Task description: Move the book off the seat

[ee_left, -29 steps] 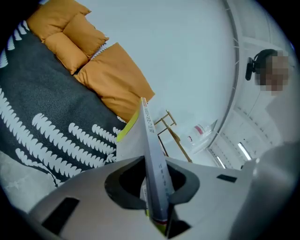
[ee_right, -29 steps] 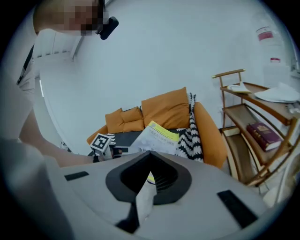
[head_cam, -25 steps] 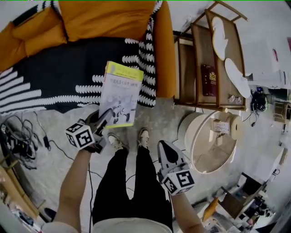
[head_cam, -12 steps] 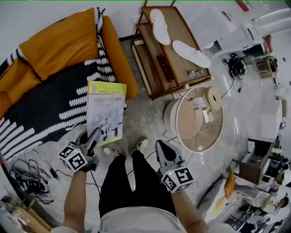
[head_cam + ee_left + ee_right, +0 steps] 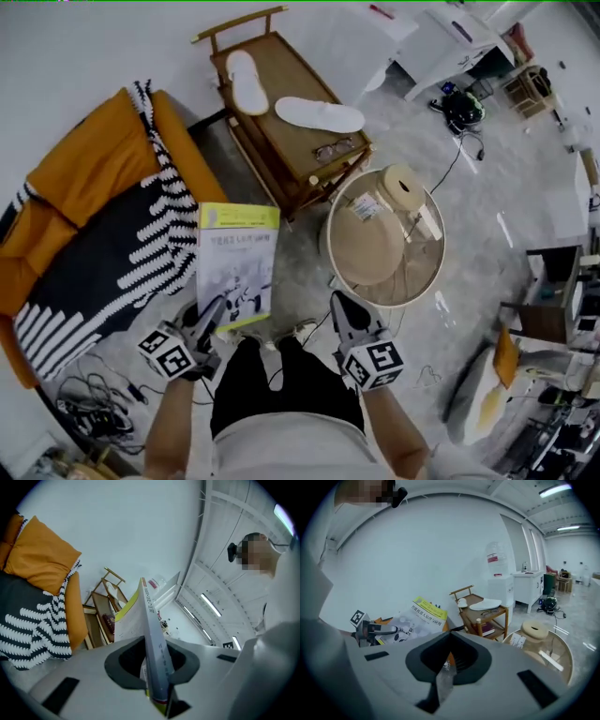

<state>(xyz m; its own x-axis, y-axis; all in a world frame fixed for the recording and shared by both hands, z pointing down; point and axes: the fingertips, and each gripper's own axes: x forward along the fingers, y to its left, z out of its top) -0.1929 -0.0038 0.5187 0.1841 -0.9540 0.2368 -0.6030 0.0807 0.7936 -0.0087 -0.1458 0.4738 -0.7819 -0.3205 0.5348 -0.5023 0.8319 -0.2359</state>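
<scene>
The left hand-held gripper point(image 5: 208, 319) is clamped on the low edge of the book point(image 5: 238, 267). The book sticks out in front of it, up in the air. The orange seat point(image 5: 94, 187) is off to its left. The right hand-held gripper point(image 5: 345, 314) has its jaws together with nothing in them.

The book looks thin, light and a bit floppy, so I think a hold near the spine is best.

The left gripper view shows the spine squeezed between the jaws. The head view shows the cover instead.

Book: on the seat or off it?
Off: the book, clamped in the left hand-held gripper, is held up in the air, clear of the sofa.
</scene>
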